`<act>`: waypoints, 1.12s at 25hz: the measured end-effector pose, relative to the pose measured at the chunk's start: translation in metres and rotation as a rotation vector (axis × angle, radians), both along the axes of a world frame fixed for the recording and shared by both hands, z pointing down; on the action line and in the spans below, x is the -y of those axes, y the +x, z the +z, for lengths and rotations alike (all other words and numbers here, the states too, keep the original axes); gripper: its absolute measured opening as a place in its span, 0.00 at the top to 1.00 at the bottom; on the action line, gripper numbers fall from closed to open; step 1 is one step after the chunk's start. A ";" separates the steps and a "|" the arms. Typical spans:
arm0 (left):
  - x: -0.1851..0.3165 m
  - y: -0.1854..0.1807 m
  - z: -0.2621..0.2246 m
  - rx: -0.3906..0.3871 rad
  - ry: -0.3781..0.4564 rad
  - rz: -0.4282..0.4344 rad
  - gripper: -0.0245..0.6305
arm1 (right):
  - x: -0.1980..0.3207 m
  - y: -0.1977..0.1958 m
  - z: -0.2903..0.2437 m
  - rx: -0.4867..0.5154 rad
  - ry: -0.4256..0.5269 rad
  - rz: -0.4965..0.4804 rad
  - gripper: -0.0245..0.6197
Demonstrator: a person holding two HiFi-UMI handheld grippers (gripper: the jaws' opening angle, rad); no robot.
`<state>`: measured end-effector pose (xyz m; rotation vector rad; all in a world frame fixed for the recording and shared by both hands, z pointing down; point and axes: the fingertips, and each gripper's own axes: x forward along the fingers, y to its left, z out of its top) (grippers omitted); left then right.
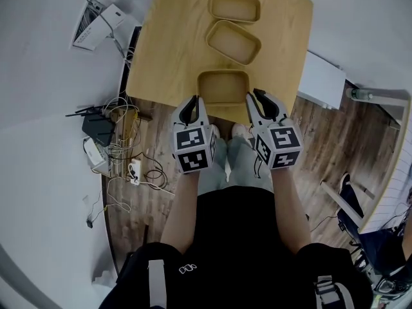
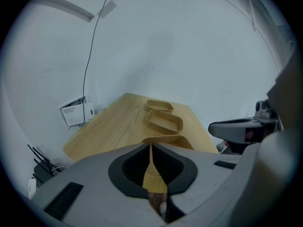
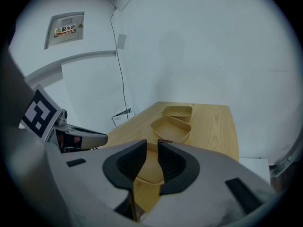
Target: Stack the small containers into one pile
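Left gripper [image 1: 192, 103]: jaws narrow, seemingly pinching the left wall of the near container [image 1: 223, 86], which sits at the front edge of the desk [image 1: 164, 44]. Right gripper [image 1: 259, 99]: jaws wider, the right wall between them untouched. I'd grip both walls evenly, lift level, then lower it squarely into the middle container [image 1: 234, 41]. Three containers, two grippers, one desk.

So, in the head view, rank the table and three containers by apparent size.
1. table
2. near container, middle container and far container look alike; camera distance blurs any difference, so unranked.
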<state>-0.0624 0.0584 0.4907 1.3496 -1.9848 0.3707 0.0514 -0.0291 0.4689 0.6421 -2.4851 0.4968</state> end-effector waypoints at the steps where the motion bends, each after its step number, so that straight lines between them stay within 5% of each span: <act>1: 0.001 0.001 0.004 -0.006 -0.002 0.004 0.90 | 0.001 0.002 0.004 -0.006 -0.003 0.005 0.84; 3: 0.001 0.002 0.011 -0.020 -0.008 0.008 0.83 | 0.003 0.004 0.010 -0.020 -0.007 0.014 0.84; 12: 0.002 -0.003 0.038 -0.052 -0.048 -0.016 0.83 | 0.008 0.014 0.046 -0.104 -0.055 0.035 0.75; 28: 0.007 -0.010 0.086 -0.084 -0.160 -0.047 0.77 | 0.020 0.010 0.094 -0.153 -0.147 0.067 0.75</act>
